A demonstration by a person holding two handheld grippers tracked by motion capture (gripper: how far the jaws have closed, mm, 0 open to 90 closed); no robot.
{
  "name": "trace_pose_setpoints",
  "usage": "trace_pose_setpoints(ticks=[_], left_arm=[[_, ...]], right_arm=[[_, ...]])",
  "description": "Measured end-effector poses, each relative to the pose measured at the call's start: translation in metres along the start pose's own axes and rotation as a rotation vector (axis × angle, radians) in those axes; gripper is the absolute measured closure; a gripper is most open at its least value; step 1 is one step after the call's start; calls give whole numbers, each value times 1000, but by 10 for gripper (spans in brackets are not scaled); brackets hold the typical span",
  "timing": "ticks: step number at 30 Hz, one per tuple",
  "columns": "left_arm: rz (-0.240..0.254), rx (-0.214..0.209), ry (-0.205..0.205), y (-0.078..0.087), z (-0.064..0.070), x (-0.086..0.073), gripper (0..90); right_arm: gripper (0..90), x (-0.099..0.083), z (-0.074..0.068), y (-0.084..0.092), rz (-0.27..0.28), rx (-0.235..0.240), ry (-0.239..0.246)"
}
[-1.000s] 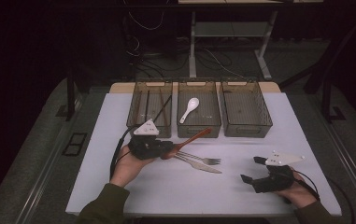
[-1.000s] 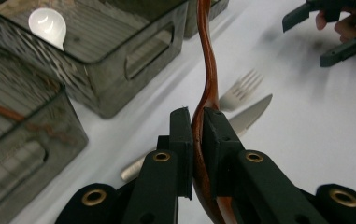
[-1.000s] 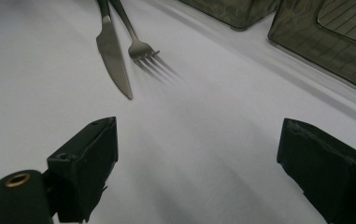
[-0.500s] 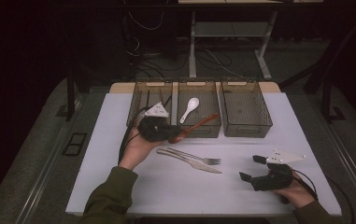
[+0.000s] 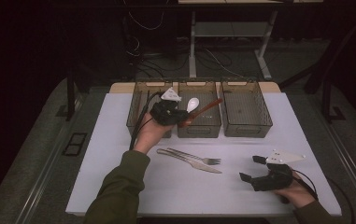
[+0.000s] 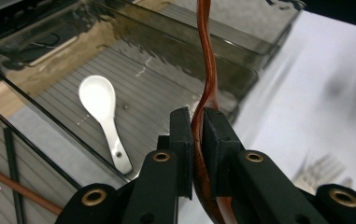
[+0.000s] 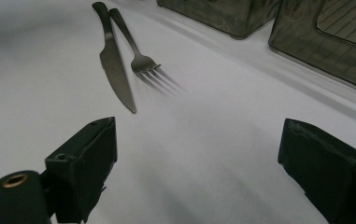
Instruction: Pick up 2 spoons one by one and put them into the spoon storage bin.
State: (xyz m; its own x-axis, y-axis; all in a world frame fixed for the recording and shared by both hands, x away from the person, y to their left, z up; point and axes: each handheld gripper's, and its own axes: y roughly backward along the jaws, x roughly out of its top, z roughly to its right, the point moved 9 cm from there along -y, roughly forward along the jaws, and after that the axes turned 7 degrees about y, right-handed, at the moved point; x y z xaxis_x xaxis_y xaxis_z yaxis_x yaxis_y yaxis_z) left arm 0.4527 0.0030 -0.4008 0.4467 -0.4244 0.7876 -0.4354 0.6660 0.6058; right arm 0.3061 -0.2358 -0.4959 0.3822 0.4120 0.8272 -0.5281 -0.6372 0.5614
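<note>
Over the middle bin the left gripper has its jaws pinched tight on a reddish-brown wooden spoon, whose handle runs up and away from the pads — above the bin's floor, where a white spoon lies. Down on the white table the right gripper rests with its jaws spread wide, holding nothing; a knife and fork lie side by side ahead of it. No lettering is readable anywhere.

A white table carries three smoky bins along its far edge, with a knife and fork together near the middle
</note>
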Motion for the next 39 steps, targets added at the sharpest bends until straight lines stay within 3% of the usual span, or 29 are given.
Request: trace_pose_setpoints(ticks=[7,10,14,20,25,27,32,36,39], left_arm=[[-1,50,43,-17,-15,4,814],[-28,92,51,-27,-23,2,814],[-42,119,81,-37,-27,-1,814],[-84,148,89,-45,-30,-8,813],[-102,134,94,-49,-30,-11,796],[-97,136,94,-51,-29,-11,728],[-92,123,88,-50,-26,-10,654],[-76,95,88,-47,-20,-8,572],[-58,49,105,-42,-14,-7,527]], right_arm=[[115,0,0,0,-1,3,2],[115,0,0,0,0,2,-1],[115,0,0,0,2,3,1],[116,0,0,1,4,1,3],[116,0,0,1,3,2,6],[116,0,0,1,4,3,6],[116,0,0,1,2,5,7],[116,0,0,1,2,4,10],[116,0,0,1,1,6,12]])
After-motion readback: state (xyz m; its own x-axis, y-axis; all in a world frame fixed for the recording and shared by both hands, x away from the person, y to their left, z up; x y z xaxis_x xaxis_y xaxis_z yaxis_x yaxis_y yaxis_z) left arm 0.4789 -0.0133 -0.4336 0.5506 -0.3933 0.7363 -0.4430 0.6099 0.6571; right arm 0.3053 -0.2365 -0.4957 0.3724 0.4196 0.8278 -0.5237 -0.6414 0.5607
